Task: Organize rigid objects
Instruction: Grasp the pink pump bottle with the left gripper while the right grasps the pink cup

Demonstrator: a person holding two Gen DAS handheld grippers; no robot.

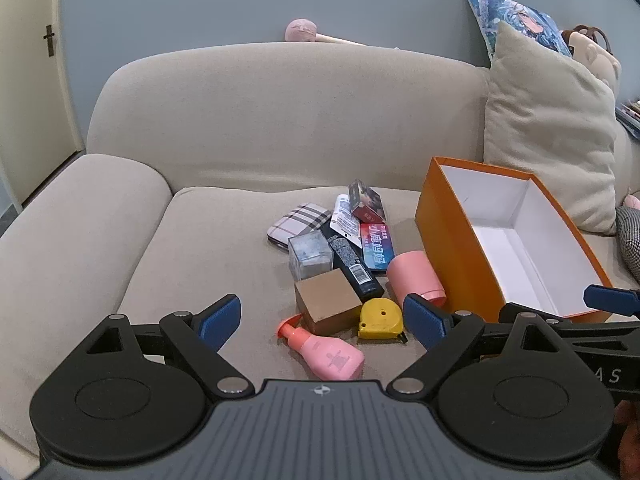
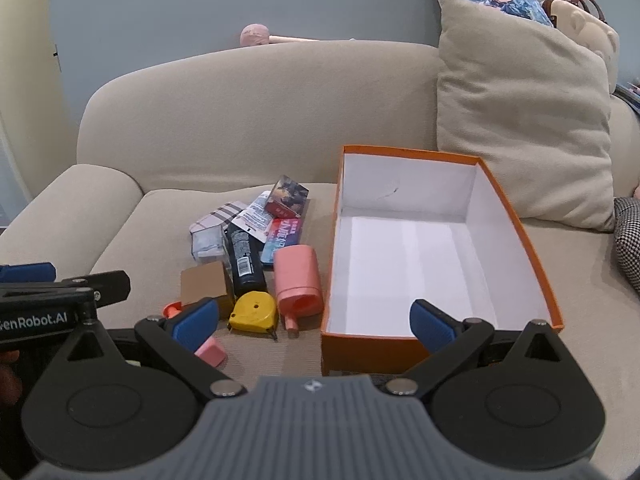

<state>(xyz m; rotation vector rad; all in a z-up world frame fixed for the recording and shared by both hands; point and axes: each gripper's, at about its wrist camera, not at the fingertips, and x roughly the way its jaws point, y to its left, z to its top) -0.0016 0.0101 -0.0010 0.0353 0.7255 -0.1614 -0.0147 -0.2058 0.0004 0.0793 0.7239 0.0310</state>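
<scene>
A pile of small items lies on the beige sofa seat (image 1: pixel 208 248): a pink pump bottle (image 1: pixel 324 350), a yellow tape measure (image 1: pixel 380 318), a brown cardboard cube (image 1: pixel 326 302), a pink cup (image 1: pixel 414 276) on its side, a black tube (image 1: pixel 354 266), a clear box (image 1: pixel 310 254), a plaid case (image 1: pixel 298 220) and card packs (image 1: pixel 366 198). An empty orange box (image 1: pixel 452 248) with a white inside stands to their right; it also shows in the right wrist view (image 2: pixel 516 224). My left gripper (image 1: pixel 322 316) is open above the near items. My right gripper (image 2: pixel 314 326) is open at the orange box's near left corner.
A beige cushion (image 1: pixel 552 132) leans on the sofa back behind the orange box, with a printed pillow (image 1: pixel 516 16) and plush toy (image 1: pixel 596 56) beyond it. The sofa arm (image 1: pixel 80 216) rises at the left. A houndstooth fabric (image 2: pixel 628 244) lies at the far right.
</scene>
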